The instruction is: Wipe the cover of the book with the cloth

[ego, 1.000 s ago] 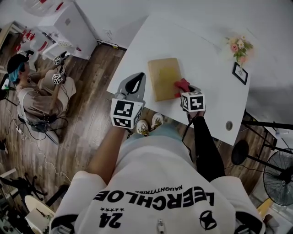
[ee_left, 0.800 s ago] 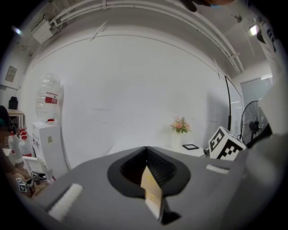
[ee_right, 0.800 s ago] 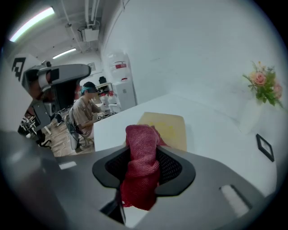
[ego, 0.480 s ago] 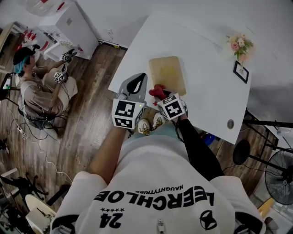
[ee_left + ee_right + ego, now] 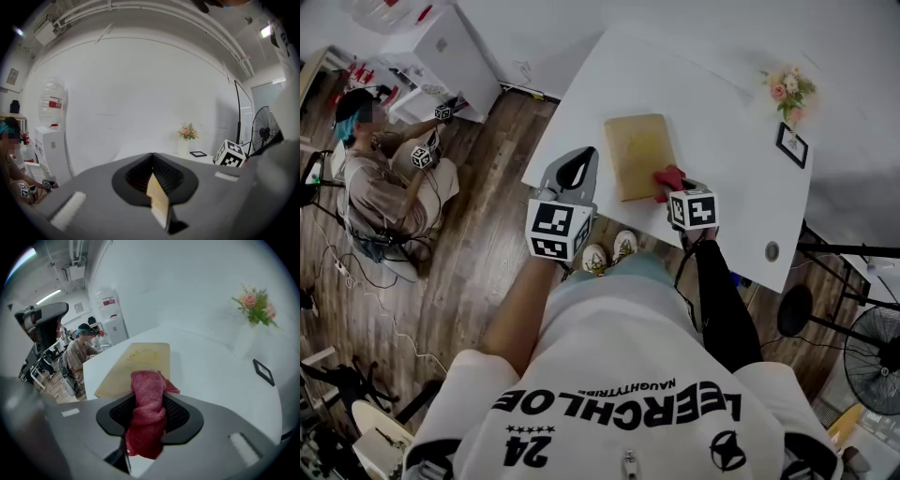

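Note:
A tan book lies flat near the front edge of the white table. My right gripper is shut on a red cloth, which rests at the book's near right corner. In the right gripper view the bunched cloth fills the jaws of the right gripper, its tip on the book. My left gripper hovers off the table's front left edge, beside the book and apart from it. In its own view the left gripper is shut on nothing.
A vase of pink flowers and a small picture frame stand at the table's far right. A seated person holding grippers is on the floor side at left. A fan stands at lower right.
My right gripper swept the cloth left to the book's near left corner, then back right to the near right corner. The left gripper barely moved.

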Available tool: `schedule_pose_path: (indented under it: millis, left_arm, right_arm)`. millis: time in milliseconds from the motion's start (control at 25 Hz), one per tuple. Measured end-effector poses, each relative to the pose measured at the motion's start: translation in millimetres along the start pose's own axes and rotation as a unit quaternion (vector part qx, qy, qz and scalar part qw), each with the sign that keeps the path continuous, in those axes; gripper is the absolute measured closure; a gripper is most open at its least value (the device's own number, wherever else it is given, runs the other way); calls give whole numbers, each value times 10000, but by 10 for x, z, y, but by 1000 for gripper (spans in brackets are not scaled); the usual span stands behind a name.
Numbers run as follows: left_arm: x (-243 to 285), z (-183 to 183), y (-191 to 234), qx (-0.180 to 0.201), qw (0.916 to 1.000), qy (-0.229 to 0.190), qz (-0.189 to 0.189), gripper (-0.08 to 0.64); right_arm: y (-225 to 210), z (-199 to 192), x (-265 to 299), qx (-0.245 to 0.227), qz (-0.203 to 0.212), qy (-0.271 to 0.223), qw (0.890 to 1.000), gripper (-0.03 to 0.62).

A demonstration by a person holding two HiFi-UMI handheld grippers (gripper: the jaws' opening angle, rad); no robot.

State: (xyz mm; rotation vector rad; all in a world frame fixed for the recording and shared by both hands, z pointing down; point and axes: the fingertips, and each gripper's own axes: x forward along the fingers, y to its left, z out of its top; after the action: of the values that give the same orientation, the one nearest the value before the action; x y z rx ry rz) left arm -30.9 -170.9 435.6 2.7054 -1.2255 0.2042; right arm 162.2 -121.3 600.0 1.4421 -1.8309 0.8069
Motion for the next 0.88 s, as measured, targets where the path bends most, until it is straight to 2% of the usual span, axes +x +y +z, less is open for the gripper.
schedule_pose_path:
  millis: [160,280,360,480,640,760,880]
  left_arm:
    - [15,15,-42,0,10000,-23,-62,524]
    - [15,26,-67,24,9999,-25,-102,524]
    - [15,30,-77,39,9999,-19,-114,523]
    - [25,11,-95,47,9999,15,-126,524]
    - [53,-22,-121,49,9999,55,-143,523]
    - [45,-29,-113,39,9999,80,-141,523]
    - [34,-44,-105,13,9999,104,-136,523]
  right_arm:
    - [-210,-56,-24,218,-247,-11,9995,451]
    - [-183,-24,-72,254,-266,-87,9993,451]
    - [6,63,-134,70,-107,-254,9996,451]
    - [487,151,-170,-310,378,-430,9979,451]
    - [1027,91,-31,-885,933,-255,9914,451]
    - [1172,-10,68,-1056,1034,-72,9890,451]
    - [1152,-35,58,-1123,970,-140,9888,451]
